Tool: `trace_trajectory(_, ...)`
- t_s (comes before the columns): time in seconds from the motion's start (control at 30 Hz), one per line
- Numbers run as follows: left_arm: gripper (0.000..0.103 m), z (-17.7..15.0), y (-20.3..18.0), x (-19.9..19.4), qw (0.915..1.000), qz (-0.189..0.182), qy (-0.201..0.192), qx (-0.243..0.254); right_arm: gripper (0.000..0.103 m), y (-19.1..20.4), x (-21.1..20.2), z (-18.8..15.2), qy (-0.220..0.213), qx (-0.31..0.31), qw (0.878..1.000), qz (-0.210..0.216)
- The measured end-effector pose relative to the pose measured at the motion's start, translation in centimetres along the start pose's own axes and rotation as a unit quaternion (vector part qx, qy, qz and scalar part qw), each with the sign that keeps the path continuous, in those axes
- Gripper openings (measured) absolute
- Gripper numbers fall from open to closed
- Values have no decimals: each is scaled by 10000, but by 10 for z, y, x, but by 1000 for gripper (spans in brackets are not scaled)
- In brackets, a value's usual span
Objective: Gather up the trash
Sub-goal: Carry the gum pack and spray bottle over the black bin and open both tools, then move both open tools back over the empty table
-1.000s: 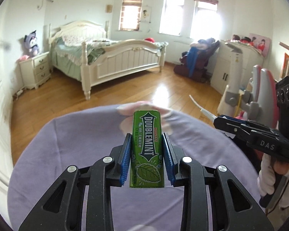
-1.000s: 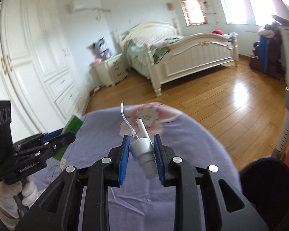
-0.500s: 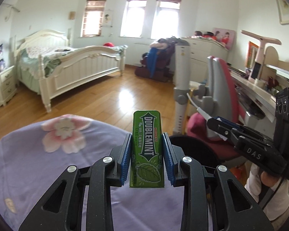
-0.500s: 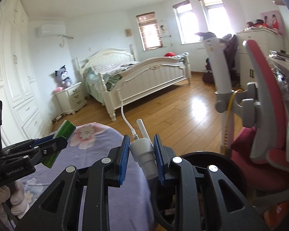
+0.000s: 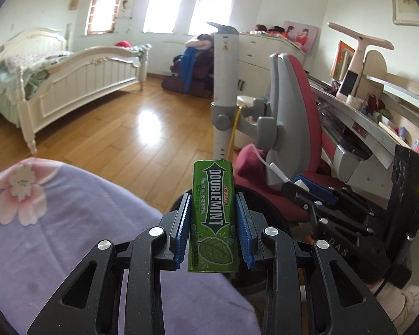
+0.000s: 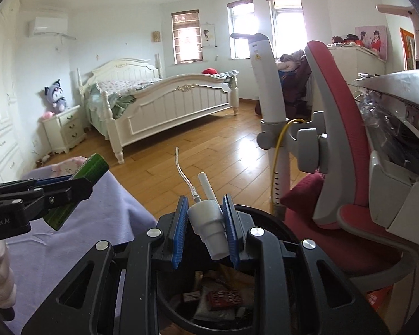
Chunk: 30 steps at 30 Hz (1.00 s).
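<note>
My left gripper [image 5: 212,223] is clamped on a green Doublemint gum pack [image 5: 212,219], which stands upright between the blue pads at lower centre of the left wrist view. My right gripper [image 6: 205,223] grips a small white spray nozzle [image 6: 208,224] with a thin clear tube curving up from it, at lower centre of the right wrist view. Directly below that nozzle I see the black trash bin [image 6: 268,220], open, with wrappers and a red packet inside. In the right view, the gum pack sits at the left edge, over the purple floral cloth [image 6: 78,234]. A red and grey chair [image 6: 346,145] stands at right, just beside the bin.
</note>
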<state>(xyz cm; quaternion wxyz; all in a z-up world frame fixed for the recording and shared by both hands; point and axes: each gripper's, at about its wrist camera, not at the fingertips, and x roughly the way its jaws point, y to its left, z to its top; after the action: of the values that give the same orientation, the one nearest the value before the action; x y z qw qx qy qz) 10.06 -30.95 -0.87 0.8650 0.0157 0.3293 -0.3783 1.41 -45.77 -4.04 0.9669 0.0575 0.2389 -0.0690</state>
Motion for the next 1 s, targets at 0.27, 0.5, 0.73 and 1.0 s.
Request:
trace_trajectory(0.27, 65, 20, -21, 38, 9997, -145, -97, 188, 71, -12, 13, -11, 93, -501, 9957, -772)
trace_trajectory(0.5, 98, 20, -10, -1, 9971, 479, -569, 165, 72, -10, -1, -11, 83, -266, 9987, -418)
trace_trajectory(0.73, 98, -9, 43, -82, 9847, 1550, -778, -193, 80, 58, -19, 9, 24, -492, 9964, 688)
trace_trajectory(1.0, 98, -76, 126, -175, 9315, 3484, -814, -649, 92, 172, -29, 12, 28, -908, 9733, 2108)
